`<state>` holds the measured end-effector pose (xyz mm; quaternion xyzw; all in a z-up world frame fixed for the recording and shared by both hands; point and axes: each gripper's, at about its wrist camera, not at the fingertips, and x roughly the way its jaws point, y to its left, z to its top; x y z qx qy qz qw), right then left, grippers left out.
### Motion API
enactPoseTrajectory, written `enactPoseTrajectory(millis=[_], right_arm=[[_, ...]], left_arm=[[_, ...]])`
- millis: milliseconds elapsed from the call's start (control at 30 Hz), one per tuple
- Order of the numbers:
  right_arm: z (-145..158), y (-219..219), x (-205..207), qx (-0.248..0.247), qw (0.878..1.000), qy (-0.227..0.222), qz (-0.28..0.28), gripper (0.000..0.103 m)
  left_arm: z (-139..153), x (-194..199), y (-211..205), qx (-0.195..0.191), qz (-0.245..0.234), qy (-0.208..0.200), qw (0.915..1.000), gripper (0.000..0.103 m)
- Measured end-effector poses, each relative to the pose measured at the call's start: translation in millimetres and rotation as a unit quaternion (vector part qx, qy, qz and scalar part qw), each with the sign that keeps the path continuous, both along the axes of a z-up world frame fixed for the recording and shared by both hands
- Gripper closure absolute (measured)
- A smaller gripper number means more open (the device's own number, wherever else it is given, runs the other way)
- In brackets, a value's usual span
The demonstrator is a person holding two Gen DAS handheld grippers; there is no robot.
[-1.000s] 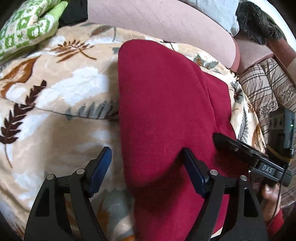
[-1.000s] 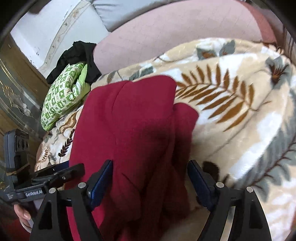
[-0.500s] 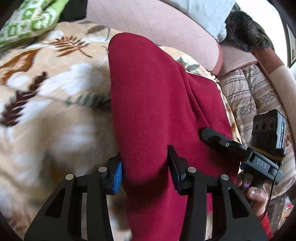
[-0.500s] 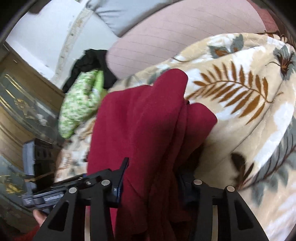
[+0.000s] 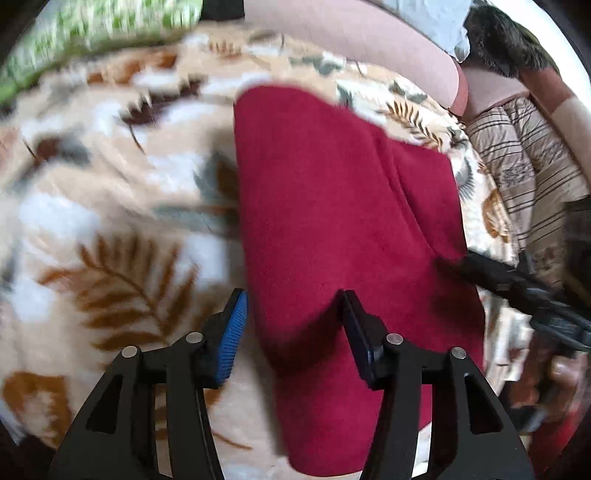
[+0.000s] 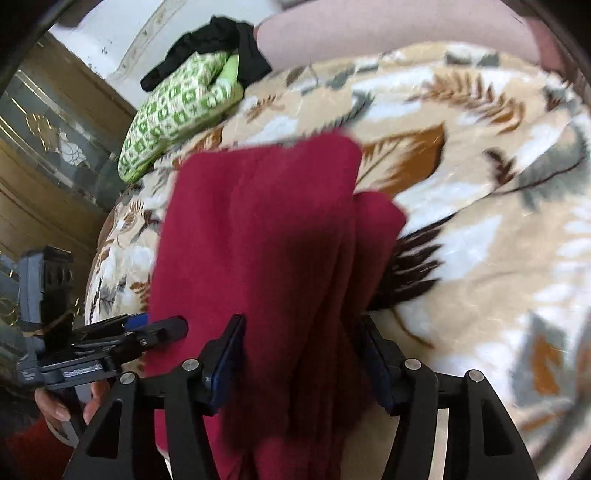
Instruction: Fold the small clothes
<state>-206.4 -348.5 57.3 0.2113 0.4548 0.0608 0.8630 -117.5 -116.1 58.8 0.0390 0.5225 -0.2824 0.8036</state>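
Note:
A dark red folded garment [image 5: 332,221] lies on a leaf-patterned blanket [image 5: 110,221]; it also shows in the right wrist view [image 6: 266,229]. My left gripper [image 5: 293,314] is shut on the garment's near left edge, the cloth bunched between its blue pads. My right gripper [image 6: 299,343] is shut on the garment's near right edge, where several layers bunch between the jaws. The right gripper shows at the right of the left wrist view [image 5: 517,288], and the left gripper at the left of the right wrist view [image 6: 110,339].
A green-and-white patterned cloth [image 6: 177,107] and a black garment [image 6: 218,44] lie at the blanket's far left. A pink sofa back [image 5: 351,33] runs behind. A striped cushion [image 5: 524,155] lies at the right. A wooden cabinet [image 6: 48,155] stands at the left.
Both grippers went from open around the garment's near edge to shut on it. The garment has since been drawn back and lifted slightly, and both views are blurred with motion.

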Motion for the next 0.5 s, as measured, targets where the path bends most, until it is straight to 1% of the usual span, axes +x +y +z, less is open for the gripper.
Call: enactPoseTrajectory(millis=[33, 67, 100, 133, 167, 200, 233, 267, 333, 367, 400, 500], right_arm=[[16, 5, -5, -0.027, 0.999, -0.019, 0.006, 0.044], [23, 11, -8, -0.045, 0.998, -0.030, 0.011, 0.044], [33, 19, -10, -0.067, 0.997, -0.046, 0.019, 0.045], [40, 29, -10, -0.080, 0.994, -0.061, 0.029, 0.047], [42, 31, -7, -0.081, 0.994, -0.068, 0.042, 0.053], [38, 37, -3, -0.080, 0.993, -0.066, 0.054, 0.056], [26, 44, 4, -0.085, 0.993, -0.051, 0.060, 0.058], [11, 49, 13, -0.102, 0.992, -0.032, 0.063, 0.059], [-20, 57, 24, -0.145, 0.987, 0.003, 0.066, 0.061], [-30, 59, 26, -0.155, 0.986, 0.003, 0.062, 0.060], [-26, 57, 23, -0.153, 0.987, -0.007, 0.057, 0.061], [-5, 52, 9, -0.144, 0.988, -0.013, 0.048, 0.061]], left_arm=[[4, -1, 0, 0.008, 0.002, -0.016, 0.9998, 0.051], [10, -3, -1, 0.020, 0.007, -0.039, 0.9990, 0.051], [11, -3, 1, 0.026, 0.011, -0.051, 0.9983, 0.051], [13, -3, 1, 0.032, 0.016, -0.060, 0.9976, 0.051], [12, -4, -1, 0.039, 0.018, -0.068, 0.9968, 0.051], [10, -5, -2, 0.043, 0.020, -0.073, 0.9962, 0.051], [6, -2, -4, 0.048, 0.021, -0.075, 0.9958, 0.051], [3, -2, -5, 0.053, 0.022, -0.075, 0.9955, 0.051], [-4, -1, -5, 0.049, 0.024, -0.063, 0.9965, 0.051], [-3, -3, -3, 0.050, 0.029, -0.065, 0.9962, 0.051], [0, -5, -2, 0.053, 0.033, -0.073, 0.9954, 0.051], [11, -11, 1, 0.058, 0.039, -0.097, 0.9928, 0.051]])
